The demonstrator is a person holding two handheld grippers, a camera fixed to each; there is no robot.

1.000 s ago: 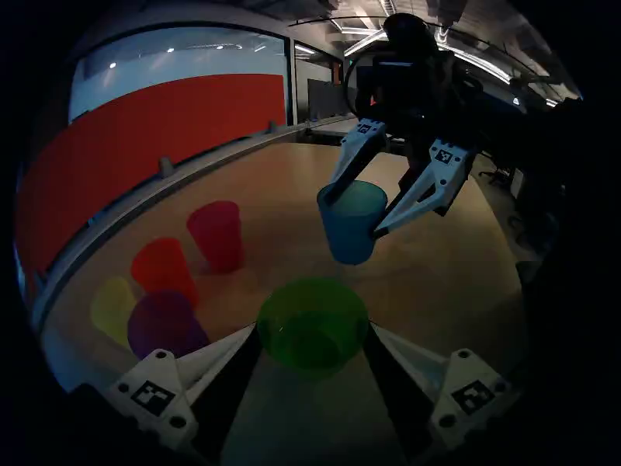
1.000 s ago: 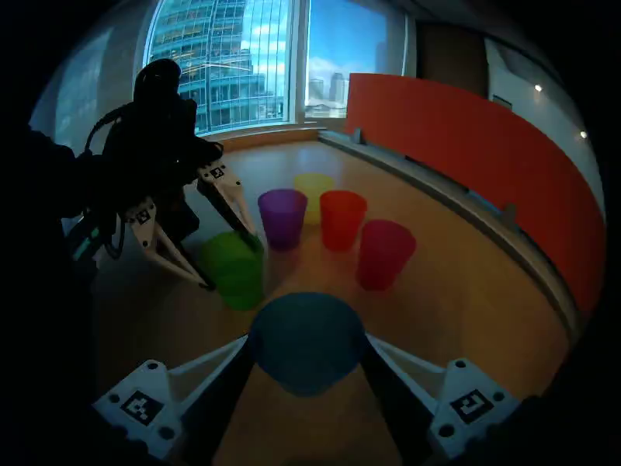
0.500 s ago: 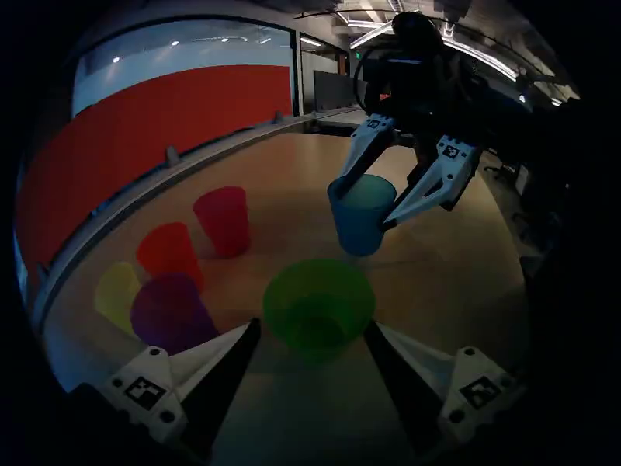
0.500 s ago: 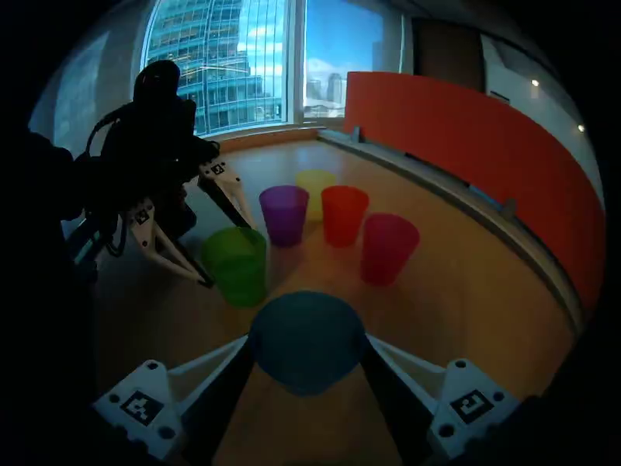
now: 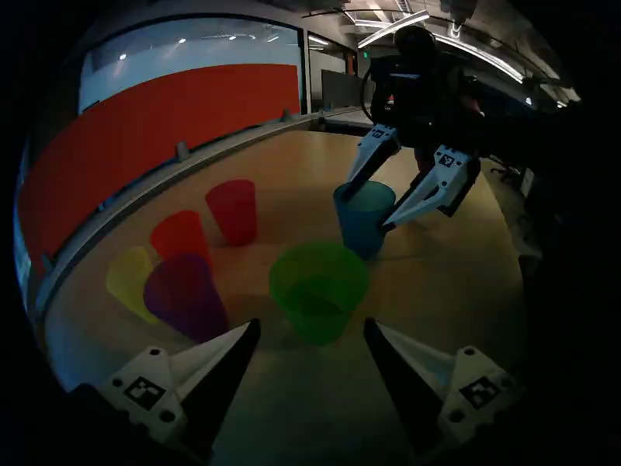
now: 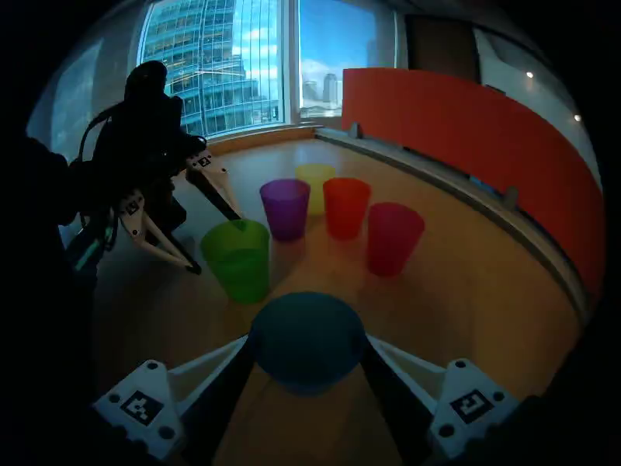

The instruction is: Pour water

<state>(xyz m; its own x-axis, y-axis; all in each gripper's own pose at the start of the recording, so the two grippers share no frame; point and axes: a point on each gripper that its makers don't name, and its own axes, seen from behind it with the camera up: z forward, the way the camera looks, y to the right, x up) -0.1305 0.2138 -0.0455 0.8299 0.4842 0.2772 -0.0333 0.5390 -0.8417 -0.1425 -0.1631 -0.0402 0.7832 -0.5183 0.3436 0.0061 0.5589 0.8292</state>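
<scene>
Your left gripper (image 5: 310,326) points forward and slightly down, its two fingers spread wide and pressing on nothing. Your right gripper (image 6: 307,338) faces it from the opposite side, angled downward, both fingers closed against the sides of the blue cup (image 6: 307,357). The arms behind both grippers are in shadow.
</scene>
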